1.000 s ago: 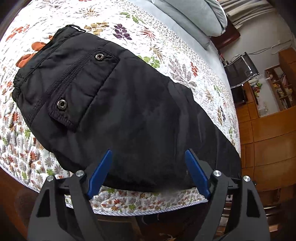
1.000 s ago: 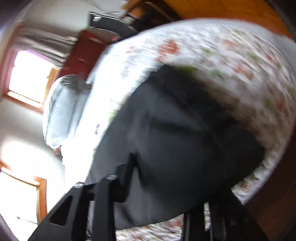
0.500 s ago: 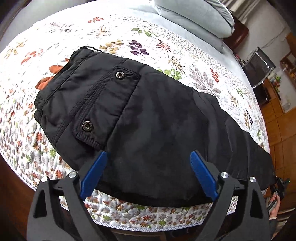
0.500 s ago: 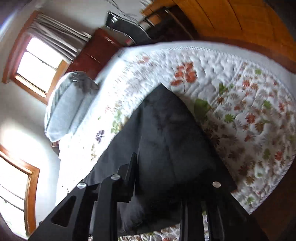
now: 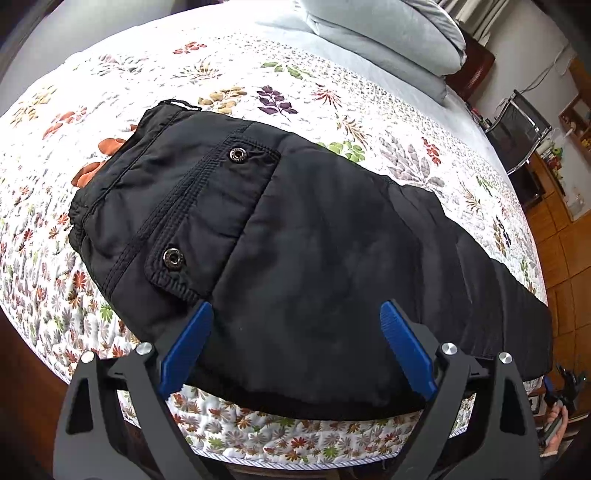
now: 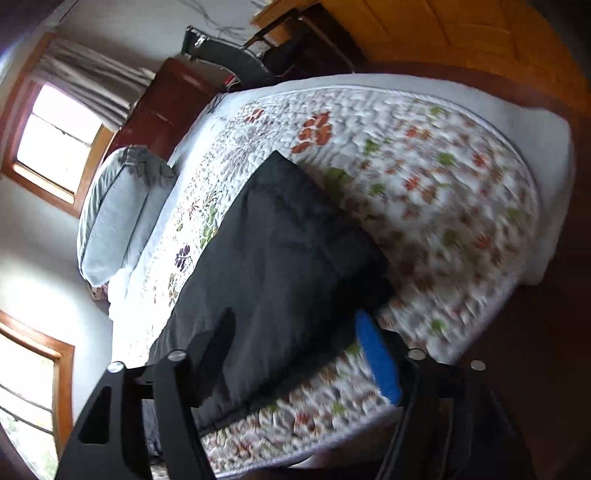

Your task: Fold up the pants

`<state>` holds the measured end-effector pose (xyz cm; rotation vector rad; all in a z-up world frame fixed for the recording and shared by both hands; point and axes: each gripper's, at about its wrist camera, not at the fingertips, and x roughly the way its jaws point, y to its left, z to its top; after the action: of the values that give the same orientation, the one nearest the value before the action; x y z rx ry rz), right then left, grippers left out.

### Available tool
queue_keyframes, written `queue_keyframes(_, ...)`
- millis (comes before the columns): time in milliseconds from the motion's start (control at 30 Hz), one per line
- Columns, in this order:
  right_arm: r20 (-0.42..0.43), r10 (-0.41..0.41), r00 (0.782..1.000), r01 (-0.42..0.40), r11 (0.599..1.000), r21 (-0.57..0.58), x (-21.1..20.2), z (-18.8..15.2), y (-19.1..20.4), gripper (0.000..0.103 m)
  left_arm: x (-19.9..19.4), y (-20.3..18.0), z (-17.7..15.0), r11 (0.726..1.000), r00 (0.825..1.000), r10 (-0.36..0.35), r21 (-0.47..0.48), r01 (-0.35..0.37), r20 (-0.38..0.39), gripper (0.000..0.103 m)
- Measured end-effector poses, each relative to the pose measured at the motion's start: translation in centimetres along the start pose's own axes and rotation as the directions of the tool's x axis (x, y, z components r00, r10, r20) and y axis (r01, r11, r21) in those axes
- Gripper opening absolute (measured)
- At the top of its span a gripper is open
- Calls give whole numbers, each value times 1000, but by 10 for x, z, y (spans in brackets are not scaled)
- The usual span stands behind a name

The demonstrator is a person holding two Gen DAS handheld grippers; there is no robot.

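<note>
Black pants (image 5: 314, 240) lie flat along the near edge of a floral quilt (image 5: 258, 74), waistband and snap pocket to the left, legs running off to the right. My left gripper (image 5: 295, 332) hovers over the seat of the pants, blue pads (image 5: 188, 347) wide apart and open, holding nothing. In the right wrist view the leg end of the pants (image 6: 280, 251) stretches away from me. My right gripper (image 6: 295, 350) is there with its jaws opening. The hem lies in the gap between them, and the blue pad (image 6: 376, 358) does not press on it.
Grey pillows (image 5: 388, 33) sit at the head of the bed, also pillows (image 6: 114, 214). A metal chair (image 5: 517, 129) and wooden floor (image 5: 569, 258) lie beyond the far side. A hand (image 5: 554, 424) shows at the bed's lower right corner. Windows (image 6: 55, 136) are on the wall.
The right gripper's fingers have spread apart off the leg end, which it pinched before, and it has drawn back. The left view has tilted to show more of the bed.
</note>
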<state>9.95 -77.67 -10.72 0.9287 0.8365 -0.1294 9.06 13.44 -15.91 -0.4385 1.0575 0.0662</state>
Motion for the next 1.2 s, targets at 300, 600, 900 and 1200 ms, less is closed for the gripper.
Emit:
queue_keyframes(300, 32, 137, 990, -141, 969, 204, 7, -28, -40, 84, -24, 10, -9, 997, 994, 54, -56, -49, 93, 99)
queue_keyframes(600, 62, 209, 976, -218, 942, 254, 34, -30, -38, 86, -33, 22, -10, 993, 990, 79, -93, -69, 119, 99)
queue_keyframes(900, 83, 205, 975, -218, 952, 215, 51, -22, -16, 84, -28, 31, -13, 991, 991, 89, -104, -78, 99, 99)
queue_keyframes(1200, 110, 195, 975, -216, 946, 242, 58, -16, -19, 67, -19, 21, -12, 997, 995, 59, -51, -55, 80, 99)
